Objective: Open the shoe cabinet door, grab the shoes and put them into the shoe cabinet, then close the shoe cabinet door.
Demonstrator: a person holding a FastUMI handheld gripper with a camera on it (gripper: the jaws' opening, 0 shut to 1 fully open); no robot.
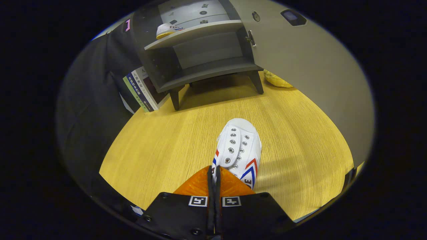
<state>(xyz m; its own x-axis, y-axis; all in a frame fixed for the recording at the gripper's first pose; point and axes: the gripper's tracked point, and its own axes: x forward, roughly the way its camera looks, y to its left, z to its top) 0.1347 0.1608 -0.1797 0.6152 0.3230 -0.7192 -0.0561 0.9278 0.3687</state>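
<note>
Now my orange-fingered tongs (214,173) are pinched nearly together on the heel edge of a white canvas shoe with red and blue stripes (239,150), its toe pointing away from me over the yellow wood-grain surface (160,146). Beyond stands the grey shoe cabinet (200,63), its door (300,66) swung open to the right. A second white shoe (166,30) sits on its upper shelf, and books (141,88) lean beside its leg.

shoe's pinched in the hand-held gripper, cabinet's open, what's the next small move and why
Probably carry the white shoe forward toward the shoe cabinet. The hand-held gripper looks shut on the shoe's edge, the door stands open, the lower shelf looks free, and another shoe already sits on the upper shelf.
</note>
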